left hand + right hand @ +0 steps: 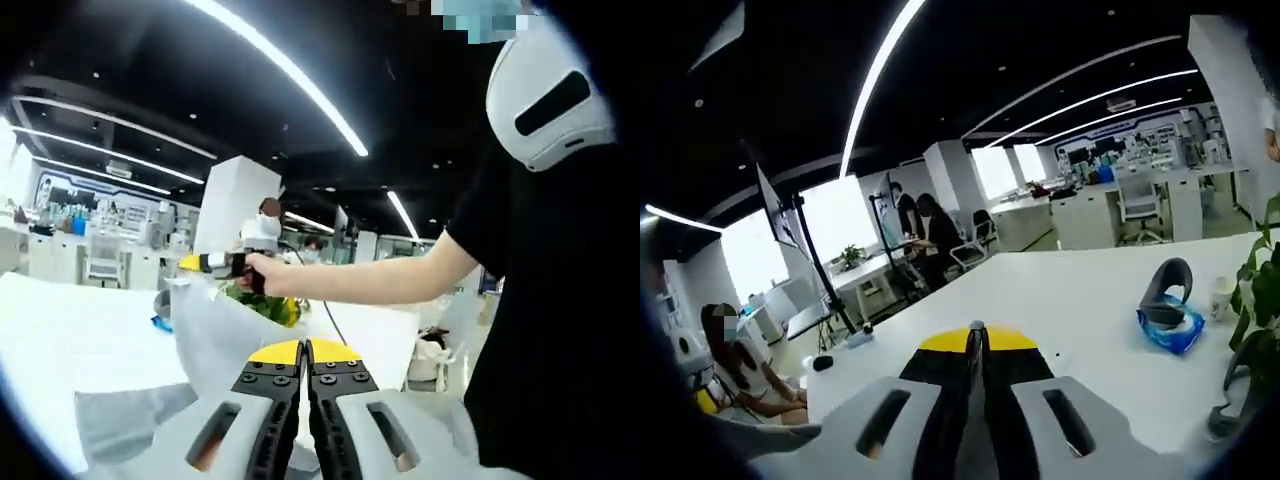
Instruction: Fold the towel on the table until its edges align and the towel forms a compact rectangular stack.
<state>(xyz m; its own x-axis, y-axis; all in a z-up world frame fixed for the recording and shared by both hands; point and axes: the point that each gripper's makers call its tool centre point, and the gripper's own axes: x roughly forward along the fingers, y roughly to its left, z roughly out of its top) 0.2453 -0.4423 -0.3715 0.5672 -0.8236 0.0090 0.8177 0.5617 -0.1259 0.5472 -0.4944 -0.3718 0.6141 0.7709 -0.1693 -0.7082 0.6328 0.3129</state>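
Note:
The pale grey towel (215, 340) is lifted off the white table (70, 330) and hangs as a sheet in the left gripper view. My left gripper (304, 352) is shut, with towel cloth around and between its yellow-tipped jaws. The right gripper (212, 263), held in a person's hand (262, 274), pinches the towel's upper corner at the far left of the sheet. In the right gripper view, my right gripper (976, 345) is shut on a thin grey edge of towel (976, 400) that runs between its jaws.
On the white table (1080, 300) lie a blue packet (1170, 328) with a dark grey curved object on it, a white cup (1222, 296) and a green plant (1262, 285). The plant (268, 303) also shows behind the towel. People sit at desks beyond.

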